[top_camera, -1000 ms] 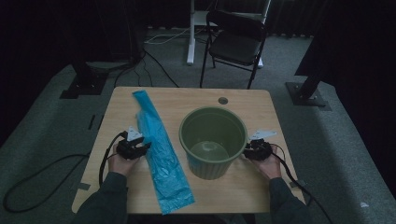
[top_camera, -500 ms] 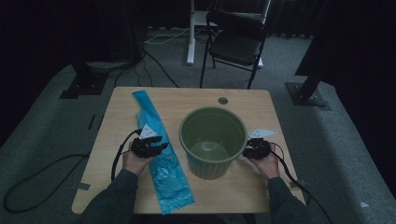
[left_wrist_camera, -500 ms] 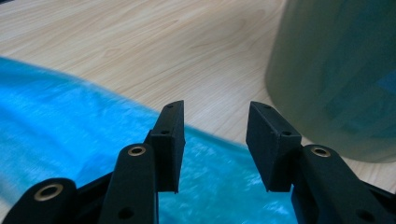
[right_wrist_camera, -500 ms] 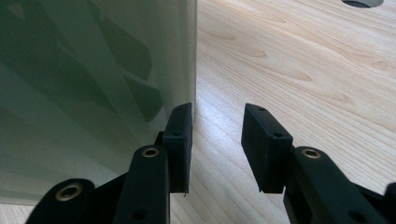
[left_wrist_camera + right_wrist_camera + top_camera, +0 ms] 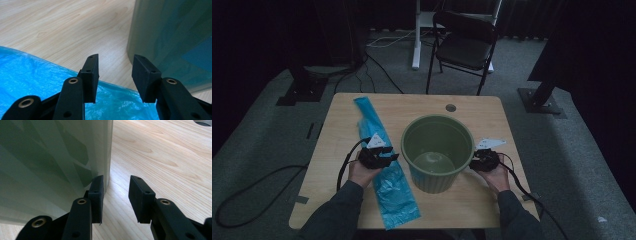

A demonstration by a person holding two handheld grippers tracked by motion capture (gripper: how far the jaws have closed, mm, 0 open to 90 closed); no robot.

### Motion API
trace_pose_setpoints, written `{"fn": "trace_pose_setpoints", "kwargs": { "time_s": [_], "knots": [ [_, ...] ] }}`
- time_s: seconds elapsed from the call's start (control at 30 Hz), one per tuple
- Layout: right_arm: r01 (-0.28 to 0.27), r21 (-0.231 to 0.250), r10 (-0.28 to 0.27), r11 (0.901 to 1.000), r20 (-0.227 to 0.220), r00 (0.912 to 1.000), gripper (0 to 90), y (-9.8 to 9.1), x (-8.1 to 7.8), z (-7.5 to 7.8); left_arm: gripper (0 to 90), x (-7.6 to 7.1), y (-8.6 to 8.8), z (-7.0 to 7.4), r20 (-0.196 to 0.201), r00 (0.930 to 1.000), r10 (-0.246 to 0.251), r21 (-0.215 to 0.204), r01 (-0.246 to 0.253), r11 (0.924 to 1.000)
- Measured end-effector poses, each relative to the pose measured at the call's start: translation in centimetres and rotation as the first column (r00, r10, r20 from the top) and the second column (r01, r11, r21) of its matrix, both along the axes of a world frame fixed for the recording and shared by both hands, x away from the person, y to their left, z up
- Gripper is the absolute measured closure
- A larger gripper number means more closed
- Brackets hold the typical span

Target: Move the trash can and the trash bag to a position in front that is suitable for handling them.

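A round green bin (image 5: 437, 152) stands upright in the middle of the wooden table (image 5: 472, 107). It looks to hold nothing. A long blue plastic bag (image 5: 384, 185) lies flat to its left. My left gripper (image 5: 389, 156) hovers open over the bag's middle and points at the bin's left side. In the left gripper view, the open left gripper (image 5: 115, 75) has the bag (image 5: 32, 80) under it and the bin wall (image 5: 172, 37) just ahead. My right gripper (image 5: 474, 162) sits at the bin's right side. In the right gripper view, its jaws (image 5: 116, 195) have just been closing, with nothing between them, and the bin wall (image 5: 50, 157) stands beside the left one.
A cable hole (image 5: 451, 107) sits near the table's far edge. Behind the table stand a black folding chair (image 5: 467, 45) and a white desk leg (image 5: 416, 35). Cables (image 5: 257, 190) lie on the grey carpet to the left, and dark stand bases flank the table.
My left hand has moved right from beside the blue bag to over it, close to the bin. The right hand has stayed at the bin's right side.
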State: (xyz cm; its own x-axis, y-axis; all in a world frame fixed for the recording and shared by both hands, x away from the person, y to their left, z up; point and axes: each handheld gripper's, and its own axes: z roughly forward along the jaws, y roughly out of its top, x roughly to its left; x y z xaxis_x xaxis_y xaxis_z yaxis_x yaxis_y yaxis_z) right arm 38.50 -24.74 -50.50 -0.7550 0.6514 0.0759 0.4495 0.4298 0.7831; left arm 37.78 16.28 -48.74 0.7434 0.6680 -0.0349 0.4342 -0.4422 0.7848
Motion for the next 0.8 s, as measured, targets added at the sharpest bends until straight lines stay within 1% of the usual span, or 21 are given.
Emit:
{"fn": "trace_pose_setpoints", "kwargs": {
  "time_s": [0.1, 0.3, 0.33, 0.4, 0.43, 0.53, 0.6, 0.7, 0.77, 0.8],
  "knots": [
    [-0.009, -0.005, 0.009, 0.9999, 0.002, 1.0, 64.8, 0.3, -0.1, 0.1, 56.8, -0.1, -0.1, 0.0, -0.005, 0.9999, -0.015, -0.004, 0.015, 0.9999],
    [-0.05, -0.005, 0.05, 0.9987, 0.0, 0.9987, 66.0, 1.0, -0.4, 0.1, 56.9, -0.2, -0.3, 0.0, -0.011, 0.9993, -0.037, -0.019, 0.036, 0.9992],
    [-0.055, -0.002, 0.055, 0.9985, -0.004, 0.9985, 65.8, 1.1, -0.4, 0.1, 56.9, -0.3, -0.4, -0.1, -0.012, 0.9992, -0.038, -0.018, 0.038, 0.9991],
    [-0.06, -0.009, 0.06, 0.9982, -0.002, 0.9982, 65.1, 1.3, -0.5, 0.1, 57.0, -0.3, -0.4, 0.0, -0.014, 0.9986, -0.052, -0.003, 0.052, 0.9987],
    [-0.063, -0.011, 0.063, 0.9979, 0.0, 0.998, 64.9, 1.4, -0.5, 0.1, 57.0, -0.3, -0.5, -0.1, -0.013, 0.9985, -0.052, -0.004, 0.052, 0.9986],
    [-0.08, -0.017, 0.08, 0.9966, -0.001, 0.9968, 65.5, 1.7, -0.7, 0.1, 58.2, -0.4, -0.6, 0.0, -0.005, 0.9982, -0.059, 0.007, 0.059, 0.9982],
    [-0.084, -0.022, 0.084, 0.9962, 0.0, 0.9965, 65.5, 1.9, -0.8, 0.1, 58.2, -0.4, -0.5, -0.1, -0.01, 0.9982, -0.06, 0.003, 0.06, 0.9982],
    [-0.083, -0.026, 0.083, 0.9962, 0.001, 0.9965, 63.3, 1.9, -0.7, 0.1, 57.4, -0.3, -0.4, 0.0, -0.013, 0.9991, -0.041, 0.005, 0.041, 0.9992],
    [-0.078, -0.033, 0.078, 0.9964, 0.004, 0.9969, 61.8, 1.8, -0.7, 0.2, 57.3, -0.3, 0.2, 0.0, -0.016, 0.9998, -0.008, -0.006, 0.007, 1.0],
    [-0.076, -0.036, 0.077, 0.9964, 0.006, 0.997, 61.1, 1.7, -0.7, 0.2, 57.2, -0.1, 0.6, 0.0, -0.019, 0.9998, 0.009, -0.003, -0.009, 1.0]
  ]
}}
